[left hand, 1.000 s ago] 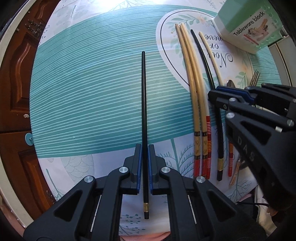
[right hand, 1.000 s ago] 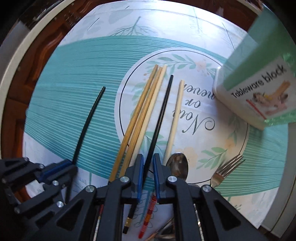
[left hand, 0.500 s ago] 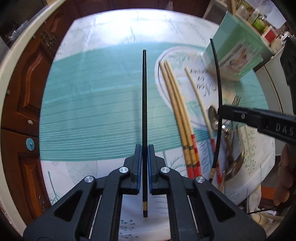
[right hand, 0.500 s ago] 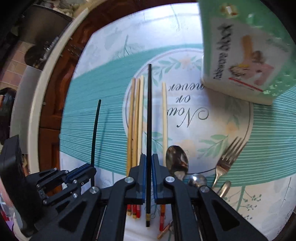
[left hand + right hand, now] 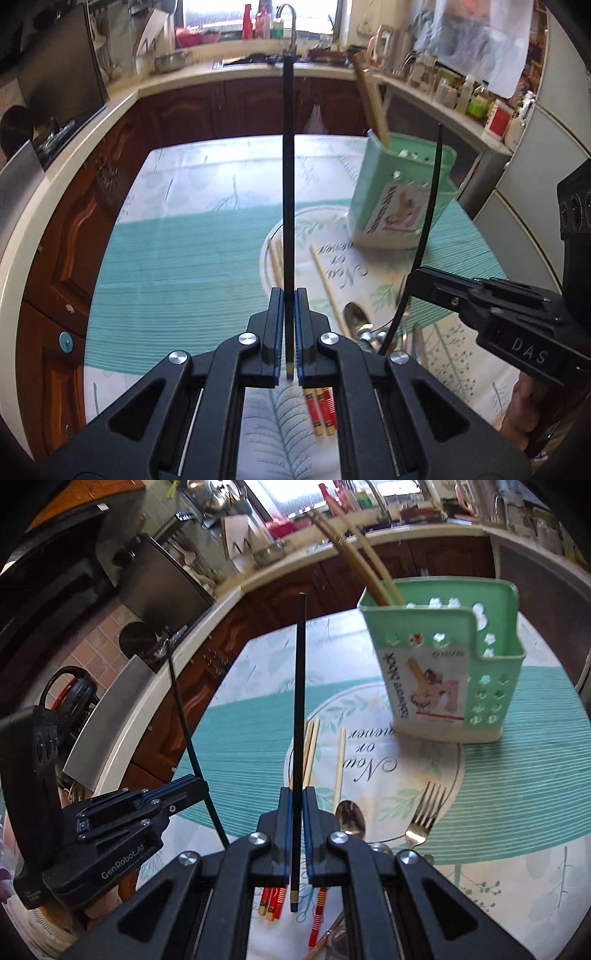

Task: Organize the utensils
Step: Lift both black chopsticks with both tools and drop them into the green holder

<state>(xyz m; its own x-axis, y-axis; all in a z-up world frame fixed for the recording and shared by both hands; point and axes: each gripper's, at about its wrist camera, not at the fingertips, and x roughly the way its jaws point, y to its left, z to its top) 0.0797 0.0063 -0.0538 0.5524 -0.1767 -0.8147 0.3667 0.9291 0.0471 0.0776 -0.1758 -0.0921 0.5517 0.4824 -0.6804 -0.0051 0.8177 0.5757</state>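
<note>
The left gripper (image 5: 289, 332) is pinching a black chopstick (image 5: 289, 177) between its closed blue pads, the stick pointing up and away above the table (image 5: 177, 258). The right gripper (image 5: 295, 830) is clamping a second black chopstick (image 5: 298, 716) the same way, its gold-banded end hanging below the fingers. Both sticks are hovering clear of the patterned tablecloth. Pale wooden chopsticks (image 5: 309, 749) (red-striped at their near ends) are lying on the cloth beside a spoon (image 5: 349, 819) and a fork (image 5: 423, 819). Beyond them a green utensil holder (image 5: 443, 672) is standing upright, two bamboo chopsticks (image 5: 354, 557) leaning out of its rear compartment.
</note>
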